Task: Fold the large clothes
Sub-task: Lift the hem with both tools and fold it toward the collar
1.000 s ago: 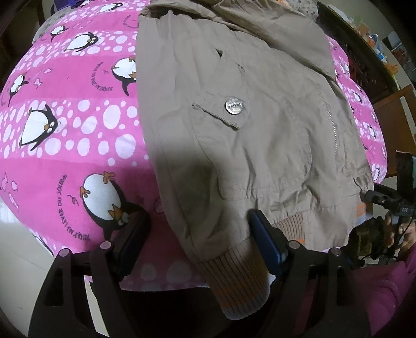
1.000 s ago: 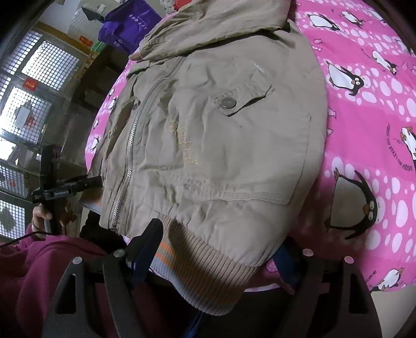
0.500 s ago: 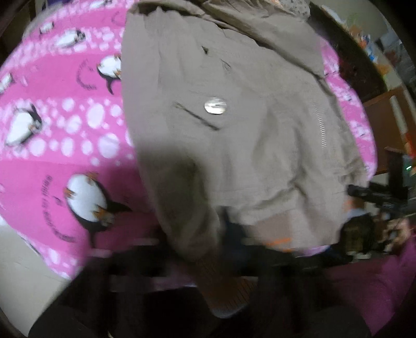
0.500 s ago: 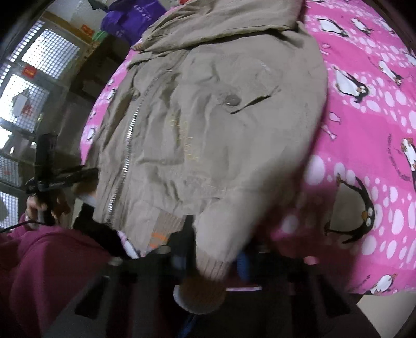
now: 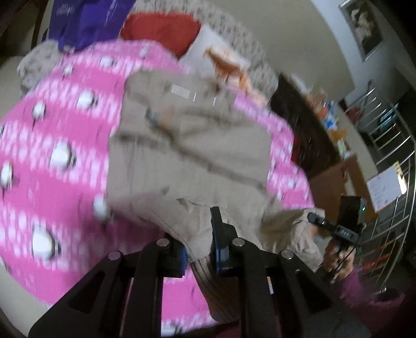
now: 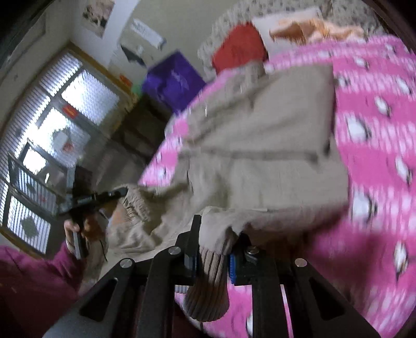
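Note:
A khaki jacket [image 5: 187, 156] lies on a pink penguin-print blanket [image 5: 52, 161]; it also shows in the right wrist view [image 6: 265, 156]. My left gripper [image 5: 199, 241] is shut on the jacket's ribbed hem at its left corner, lifted off the bed. My right gripper [image 6: 210, 247] is shut on the ribbed hem [image 6: 208, 280] at the other corner, also lifted. The hem folds up and over toward the collar. Each view shows the other gripper held in a hand, the right gripper in the left wrist view [image 5: 335, 228] and the left gripper in the right wrist view [image 6: 85, 200]. Both views are blurred by motion.
A red cushion [image 5: 161, 31] and a purple bag [image 5: 85, 23] sit at the far end of the bed. A dark cabinet [image 5: 306, 130] and a metal rack [image 5: 390, 182] stand at the right. A barred window [image 6: 52, 145] is at the left.
Both grippers have closed on the ribbed hem corners and lifted them up and forward over the jacket. The view has swung up toward the far end of the bed.

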{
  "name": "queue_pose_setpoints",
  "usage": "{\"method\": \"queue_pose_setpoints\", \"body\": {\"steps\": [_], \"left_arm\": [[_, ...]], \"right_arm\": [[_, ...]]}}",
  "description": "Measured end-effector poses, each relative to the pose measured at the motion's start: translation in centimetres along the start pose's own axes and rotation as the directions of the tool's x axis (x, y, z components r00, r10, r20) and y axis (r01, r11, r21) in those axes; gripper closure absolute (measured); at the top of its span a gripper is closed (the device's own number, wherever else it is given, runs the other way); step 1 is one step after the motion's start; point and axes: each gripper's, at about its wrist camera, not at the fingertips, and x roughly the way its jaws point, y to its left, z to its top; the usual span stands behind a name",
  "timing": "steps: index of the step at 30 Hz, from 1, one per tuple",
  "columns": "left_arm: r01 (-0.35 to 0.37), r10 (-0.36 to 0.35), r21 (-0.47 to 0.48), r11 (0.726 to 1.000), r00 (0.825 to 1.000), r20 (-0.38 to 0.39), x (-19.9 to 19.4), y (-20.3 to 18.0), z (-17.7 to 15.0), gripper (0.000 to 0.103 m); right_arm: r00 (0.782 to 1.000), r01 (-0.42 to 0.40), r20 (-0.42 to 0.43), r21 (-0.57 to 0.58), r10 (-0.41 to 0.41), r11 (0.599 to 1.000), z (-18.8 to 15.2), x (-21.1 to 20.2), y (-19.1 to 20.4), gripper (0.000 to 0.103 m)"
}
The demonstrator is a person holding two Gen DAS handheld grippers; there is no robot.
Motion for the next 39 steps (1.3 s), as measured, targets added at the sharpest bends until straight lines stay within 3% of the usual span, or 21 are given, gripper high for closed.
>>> {"method": "queue_pose_setpoints", "body": {"steps": [4, 7, 14, 19, 21, 24, 26, 27, 29, 33, 36, 39], "left_arm": [[-0.03, 0.025, 0.043, 0.999, 0.994, 0.108, 0.8, -0.4, 5.7, 0.091], [-0.053, 0.049, 0.022, 0.998, 0.987, 0.155, 2.4, 0.1, 9.9, 0.091], [-0.132, 0.131, 0.0, 0.991, 0.98, 0.147, 8.7, 2.3, 16.9, 0.091], [-0.158, 0.154, 0.014, 0.987, 0.977, 0.147, 11.3, 3.0, 20.3, 0.091], [-0.179, 0.179, -0.017, 0.984, 0.975, 0.129, 13.1, 4.3, 21.6, 0.089], [-0.158, 0.165, -0.132, 0.979, 0.985, 0.049, 15.5, 7.3, 22.7, 0.074], [-0.156, 0.164, -0.174, 0.972, 0.986, 0.033, 15.6, 8.3, 22.8, 0.051], [-0.158, 0.171, -0.18, 0.971, 0.983, 0.062, 14.8, 8.5, 22.8, 0.047], [-0.159, 0.178, -0.161, 0.974, 0.978, 0.109, 13.2, 8.1, 22.7, 0.033], [-0.183, 0.19, -0.055, 0.981, 0.97, 0.152, 11.1, 6.2, 21.9, 0.031], [-0.233, 0.235, -0.029, 0.972, 0.966, 0.112, 12.8, 5.6, 21.4, 0.03], [-0.283, 0.285, -0.048, 0.958, 0.957, 0.046, 15.8, 6.4, 20.9, 0.03]], "right_arm": [[0.992, 0.021, 0.123, -0.008, -0.019, 1.0, 6.5, 1.2, -0.4, 0.087], [0.983, 0.049, 0.178, 0.017, -0.051, 0.999, 10.8, 2.5, -1.5, 0.087], [0.972, 0.105, 0.198, 0.125, -0.128, 0.987, 18.2, 6.1, -5.9, 0.087], [0.967, 0.118, 0.203, 0.167, -0.152, 0.979, 20.8, 7.4, -9.0, 0.087], [0.968, 0.101, 0.208, 0.201, -0.143, 0.974, 21.8, 8.2, -10.4, 0.078], [0.969, 0.126, 0.165, 0.304, -0.182, 0.944, 22.9, 9.3, -13.3, 0.066], [0.955, 0.126, 0.215, 0.328, -0.204, 0.936, 22.7, 7.7, -14.0, 0.061], [0.948, 0.123, 0.239, 0.335, -0.21, 0.934, 22.3, 6.6, -14.1, 0.06], [0.95, 0.128, 0.24, 0.284, -0.199, 0.95, 21.6, 5.4, -13.0, 0.06], [0.961, 0.222, 0.167, 0.015, -0.221, 0.975, 19.7, 6.2, -7.8, 0.06], [0.944, 0.319, 0.127, -0.103, -0.305, 0.942, 20.0, 10.1, -5.7, 0.06], [0.925, 0.373, 0.116, -0.112, -0.361, 0.921, 21.8, 13.9, -6.2, 0.058]]}}
